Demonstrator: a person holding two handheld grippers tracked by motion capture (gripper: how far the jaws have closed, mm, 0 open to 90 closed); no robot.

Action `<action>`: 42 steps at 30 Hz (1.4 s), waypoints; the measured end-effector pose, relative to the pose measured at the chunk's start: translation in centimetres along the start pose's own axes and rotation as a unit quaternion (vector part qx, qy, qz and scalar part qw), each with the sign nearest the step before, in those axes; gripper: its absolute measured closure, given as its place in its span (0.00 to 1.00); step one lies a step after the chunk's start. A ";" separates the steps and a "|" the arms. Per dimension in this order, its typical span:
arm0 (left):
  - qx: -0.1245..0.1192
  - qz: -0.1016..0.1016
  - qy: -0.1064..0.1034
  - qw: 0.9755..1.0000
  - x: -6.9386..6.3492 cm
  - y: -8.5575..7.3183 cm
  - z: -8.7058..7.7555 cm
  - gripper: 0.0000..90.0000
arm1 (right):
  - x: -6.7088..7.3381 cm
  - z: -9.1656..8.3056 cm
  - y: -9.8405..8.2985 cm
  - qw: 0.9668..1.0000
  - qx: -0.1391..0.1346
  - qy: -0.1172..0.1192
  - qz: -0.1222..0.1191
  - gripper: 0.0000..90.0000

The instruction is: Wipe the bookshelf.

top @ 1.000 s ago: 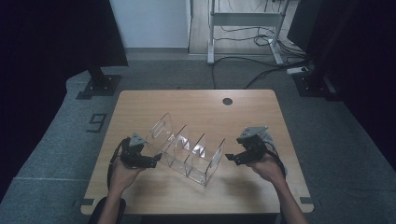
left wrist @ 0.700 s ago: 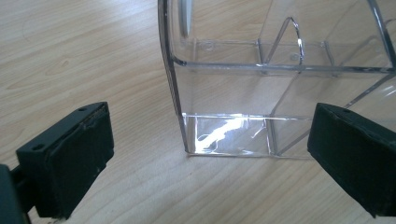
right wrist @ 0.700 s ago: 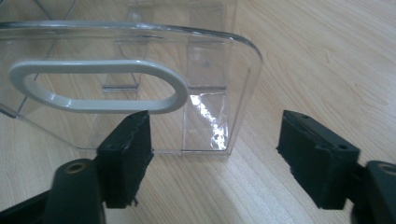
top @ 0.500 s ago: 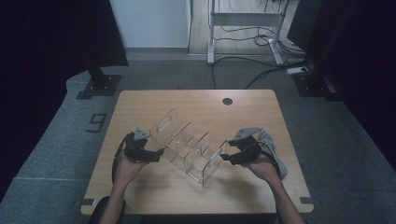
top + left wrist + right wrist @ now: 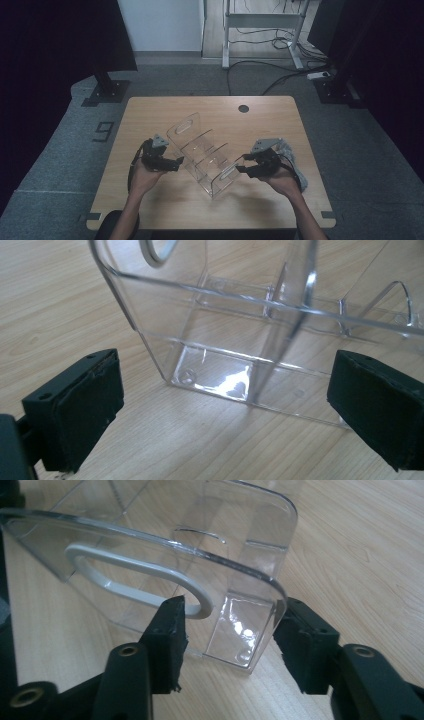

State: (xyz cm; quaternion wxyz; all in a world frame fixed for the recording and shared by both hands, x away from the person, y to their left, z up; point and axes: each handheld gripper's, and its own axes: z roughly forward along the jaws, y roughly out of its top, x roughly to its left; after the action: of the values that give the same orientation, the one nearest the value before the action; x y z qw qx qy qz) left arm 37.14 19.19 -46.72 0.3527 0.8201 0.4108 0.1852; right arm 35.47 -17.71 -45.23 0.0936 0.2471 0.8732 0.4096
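While the right tongs have just been closing around the end corner of the clear acrylic divided organizer at mid-surface, pads seemingly not yet pressing, the left tongs stand spread before its opposite end. Next, likely both must clamp. A grey cloth lies beside the right hand; nothing blocks.

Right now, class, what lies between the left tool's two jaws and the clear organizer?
In the left gripper view, bare wooden table separates the open left tool from the clear organizer.
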 end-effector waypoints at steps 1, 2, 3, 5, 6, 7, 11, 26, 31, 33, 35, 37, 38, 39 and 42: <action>0.002 0.002 -0.001 1.000 -0.1 0.0 0.1 0.01 | 0.1 -0.1 0.0 1.000 -0.001 0.002 -0.003 0.53; 0.001 0.002 -0.002 1.000 -0.2 0.1 0.1 0.01 | 0.2 -0.1 0.1 1.000 -0.001 0.003 -0.005 0.55; 0.001 0.003 -0.002 1.000 -0.3 0.1 0.1 0.01 | 0.3 -0.1 0.1 1.000 -0.001 0.004 -0.006 0.56; 0.001 0.003 -0.005 1.000 -0.3 0.1 0.1 0.01 | 0.4 -0.3 0.1 1.000 -0.004 0.005 -0.009 0.58; -0.001 0.004 -0.008 1.000 -0.4 0.2 0.1 0.02 | 0.5 -0.3 0.1 1.000 -0.004 0.007 -0.012 0.59; -0.002 0.006 -0.008 1.000 -0.5 0.3 -0.1 0.02 | 0.6 -0.4 0.1 1.000 -0.003 0.007 -0.016 0.59; -0.005 0.009 -0.012 1.000 -0.7 0.4 -0.2 0.02 | 0.8 -0.7 0.1 1.000 -0.003 0.011 -0.023 0.63; 0.001 0.017 -0.014 1.000 -1.4 0.4 0.1 0.05 | 1.9 -0.5 0.3 0.999 -0.016 0.032 -0.020 0.77; 0.002 0.017 -0.014 1.000 -1.4 0.3 0.2 0.06 | 2.3 0.1 0.5 0.999 -0.014 0.035 -0.020 0.79; 0.002 0.015 -0.016 1.000 -1.4 0.3 0.3 0.06 | 2.4 0.2 0.5 0.999 -0.013 0.036 -0.021 0.80; 0.003 0.014 -0.017 1.000 -1.4 0.2 0.3 0.06 | 2.5 0.3 0.5 0.999 -0.014 0.038 -0.022 0.80; 0.004 0.013 -0.018 1.000 -1.4 0.2 0.4 0.06 | 2.6 0.4 0.5 0.999 -0.014 0.042 -0.022 0.81; 0.004 0.012 -0.018 1.000 -1.4 0.1 0.5 0.06 | 2.7 0.4 0.5 0.999 -0.015 0.043 -0.023 0.82; 0.005 0.012 -0.017 1.000 -1.4 0.1 0.5 0.06 | 2.8 0.5 0.5 0.999 -0.015 0.044 -0.024 0.82; 0.005 0.010 -0.016 1.000 -1.3 0.1 0.6 0.06 | 3.2 0.7 0.6 0.998 -0.013 0.050 -0.027 0.84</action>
State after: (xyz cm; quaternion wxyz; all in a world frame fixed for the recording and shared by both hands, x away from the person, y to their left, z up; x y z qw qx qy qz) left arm 36.76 17.84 -47.10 0.3533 0.8288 0.3978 0.1733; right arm 33.18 -15.24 -45.08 0.0640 0.2011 0.8780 0.4297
